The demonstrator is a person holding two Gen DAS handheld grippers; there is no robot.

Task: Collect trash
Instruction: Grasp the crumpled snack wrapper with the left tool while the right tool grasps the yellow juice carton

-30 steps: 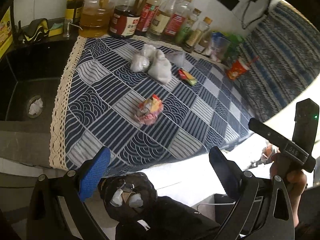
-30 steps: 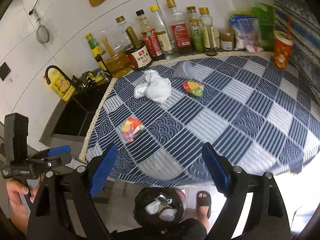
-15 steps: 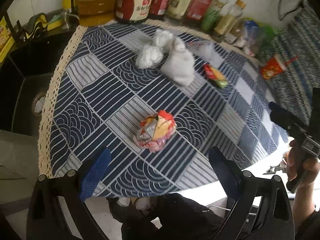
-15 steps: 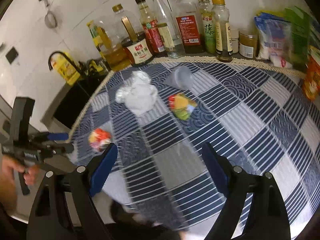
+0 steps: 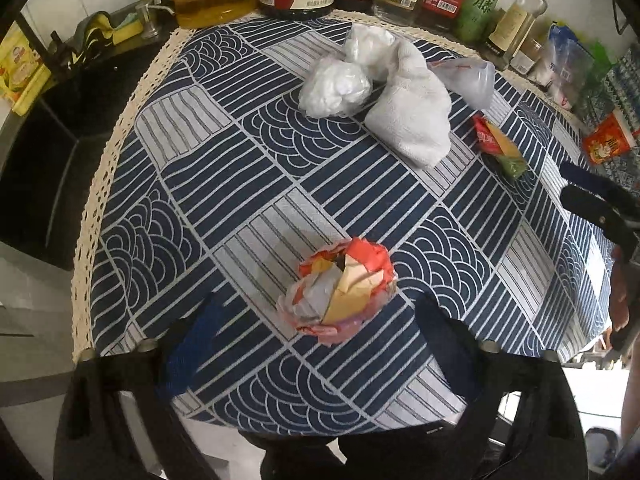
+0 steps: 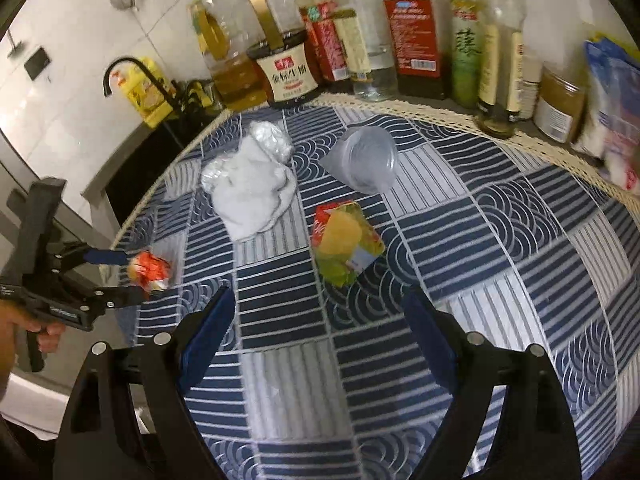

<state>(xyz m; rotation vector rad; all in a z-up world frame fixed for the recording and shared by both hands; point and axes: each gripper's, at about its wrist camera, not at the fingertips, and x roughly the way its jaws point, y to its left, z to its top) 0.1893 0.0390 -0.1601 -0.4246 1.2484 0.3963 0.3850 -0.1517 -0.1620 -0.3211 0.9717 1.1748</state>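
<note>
left gripper [image 5: 316,332] | jaws spread, just been closing a little | red wrapper ball [image 5: 340,288] is seen just ahead, between the jaws, not pinched | right gripper [image 6: 324,320] is spread, holds nothing

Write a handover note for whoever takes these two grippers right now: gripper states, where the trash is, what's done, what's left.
Left gripper: open, jaws just been closing, either side of the crumpled red wrapper, not pressing it yet.
Right gripper: open, empty, aimed at the yellow-green snack packet.
Also on the tablecloth: white wad, clear plastic cup on its side.
Done: nothing picked up yet.
Left: grab the wrapper and the packet, then the wad and cup. No bin in view now.
</note>
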